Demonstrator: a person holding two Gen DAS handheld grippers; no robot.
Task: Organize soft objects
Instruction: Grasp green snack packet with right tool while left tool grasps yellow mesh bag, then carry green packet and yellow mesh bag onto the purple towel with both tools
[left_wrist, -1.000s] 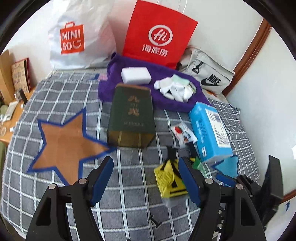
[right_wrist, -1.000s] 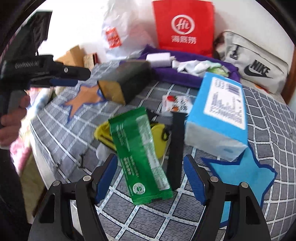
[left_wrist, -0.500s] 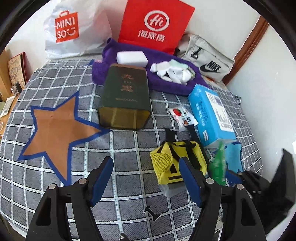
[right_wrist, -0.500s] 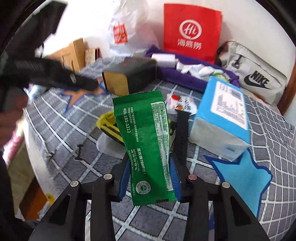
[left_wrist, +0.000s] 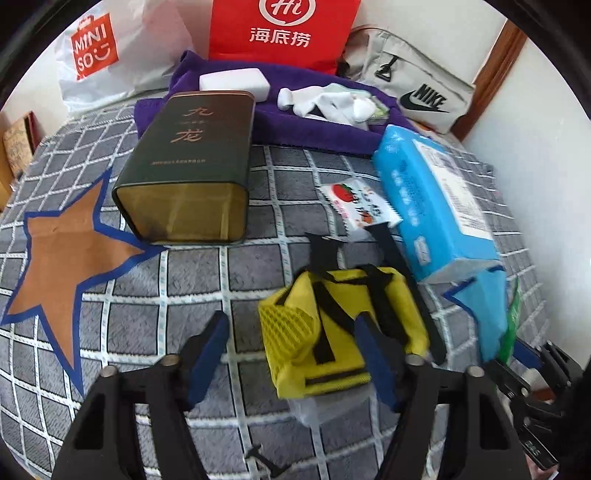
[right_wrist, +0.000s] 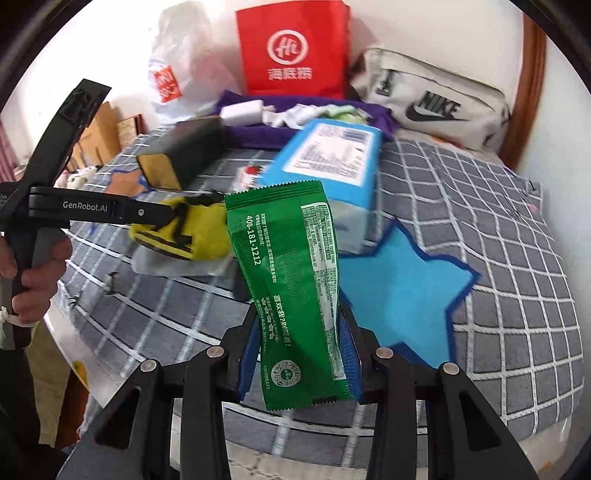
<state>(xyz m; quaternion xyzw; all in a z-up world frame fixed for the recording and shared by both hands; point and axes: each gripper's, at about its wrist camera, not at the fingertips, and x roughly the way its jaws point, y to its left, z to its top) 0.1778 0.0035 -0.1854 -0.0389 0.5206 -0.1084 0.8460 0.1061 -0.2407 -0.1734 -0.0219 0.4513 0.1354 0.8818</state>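
Right gripper (right_wrist: 300, 354), clamped on the lower end of a green snack packet (right_wrist: 291, 291), holds it upright and clear of the checked blanket (right_wrist: 517, 229), near the blue star patch (right_wrist: 399, 291), apparently for carrying to a sorting spot. Left gripper (left_wrist: 291, 354) hangs spread and empty, its right finger over the yellow pouch (left_wrist: 332, 332), seemingly lined up to take it next. A second ago the packet lay flat between parted fingers; now it is pinched and lifted.

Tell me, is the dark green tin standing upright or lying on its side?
Lying on its side. The dark green tin rests lengthwise on the checked blanket, its lettered face up.
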